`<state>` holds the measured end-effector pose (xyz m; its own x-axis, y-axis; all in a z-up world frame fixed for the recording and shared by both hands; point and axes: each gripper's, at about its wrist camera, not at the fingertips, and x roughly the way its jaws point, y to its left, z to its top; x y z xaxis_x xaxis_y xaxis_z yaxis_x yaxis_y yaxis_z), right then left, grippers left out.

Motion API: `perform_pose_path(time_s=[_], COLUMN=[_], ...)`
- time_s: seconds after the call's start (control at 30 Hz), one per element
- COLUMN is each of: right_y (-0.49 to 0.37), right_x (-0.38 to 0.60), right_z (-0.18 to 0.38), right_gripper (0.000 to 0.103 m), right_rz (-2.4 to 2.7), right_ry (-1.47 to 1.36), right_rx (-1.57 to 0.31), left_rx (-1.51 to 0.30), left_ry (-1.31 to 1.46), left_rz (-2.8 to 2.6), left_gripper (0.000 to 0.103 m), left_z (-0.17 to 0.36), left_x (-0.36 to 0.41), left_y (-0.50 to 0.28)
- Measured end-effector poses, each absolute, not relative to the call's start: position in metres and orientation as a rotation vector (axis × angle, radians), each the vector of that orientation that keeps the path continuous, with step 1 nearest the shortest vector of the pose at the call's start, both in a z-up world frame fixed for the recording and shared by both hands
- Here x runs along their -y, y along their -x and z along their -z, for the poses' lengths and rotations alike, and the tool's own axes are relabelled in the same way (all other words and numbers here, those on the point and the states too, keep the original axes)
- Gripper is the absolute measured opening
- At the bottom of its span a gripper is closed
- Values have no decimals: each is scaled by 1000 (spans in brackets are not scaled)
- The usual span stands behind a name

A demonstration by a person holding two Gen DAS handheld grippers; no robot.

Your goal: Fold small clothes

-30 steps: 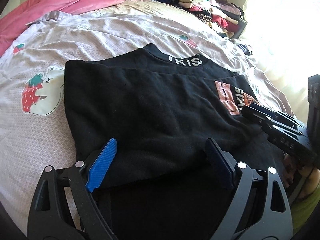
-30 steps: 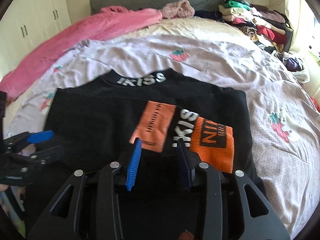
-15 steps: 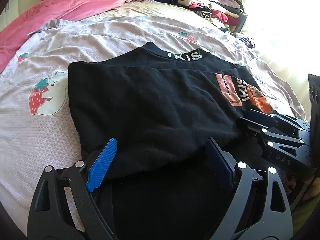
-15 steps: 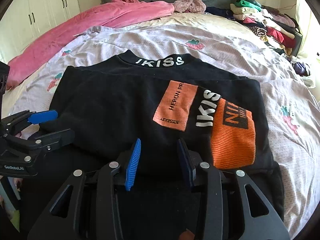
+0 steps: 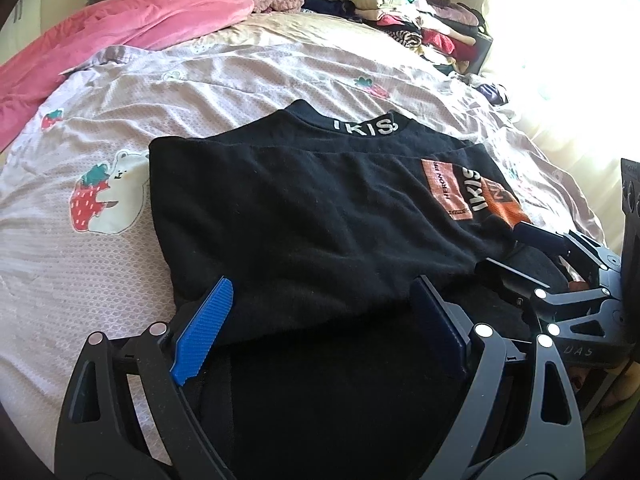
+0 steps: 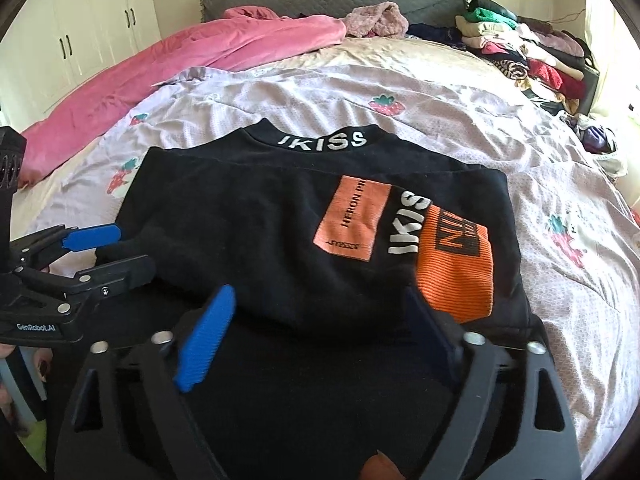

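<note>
A black sweater (image 5: 320, 208) lies folded on the bed, collar lettering away from me and orange patches (image 6: 452, 264) on its right side. My left gripper (image 5: 320, 316) stands open over the sweater's near edge, and the cloth under it touches neither pad. My right gripper (image 6: 320, 324) is at the same near edge further right. Its jaws are opening, and the black fold (image 6: 304, 300) lies between them without being pressed. Each gripper shows in the other's view: the right gripper (image 5: 560, 280) at the right edge, the left gripper (image 6: 92, 256) at the left edge.
A lilac bedspread (image 6: 400, 92) with strawberry prints covers the bed. A pink blanket (image 6: 200, 60) lies at the far left, and a pile of clothes (image 6: 532, 56) sits at the far right. White wardrobe doors (image 6: 80, 40) stand beyond the bed's left side.
My right gripper's jaws have spread from a narrow gap to wide apart, letting go of the black fold. The left gripper's jaws have stayed wide.
</note>
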<state>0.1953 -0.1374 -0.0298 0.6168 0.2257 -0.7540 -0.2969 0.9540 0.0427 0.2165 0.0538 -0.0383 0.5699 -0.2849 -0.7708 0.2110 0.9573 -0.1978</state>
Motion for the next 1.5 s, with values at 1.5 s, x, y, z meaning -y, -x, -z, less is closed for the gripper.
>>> perform_pose_path(time_s=[1.5], right_y=[-134], right_x=[178], right_z=[-26], right_gripper=[98], right_rz=[-272], right_ry=[53], right_rx=[-668], left_rx=[-748], left_ry=[54], left_rz=[167], left_gripper=[93], left_z=[5], left_x=[-72], left_y=[-145])
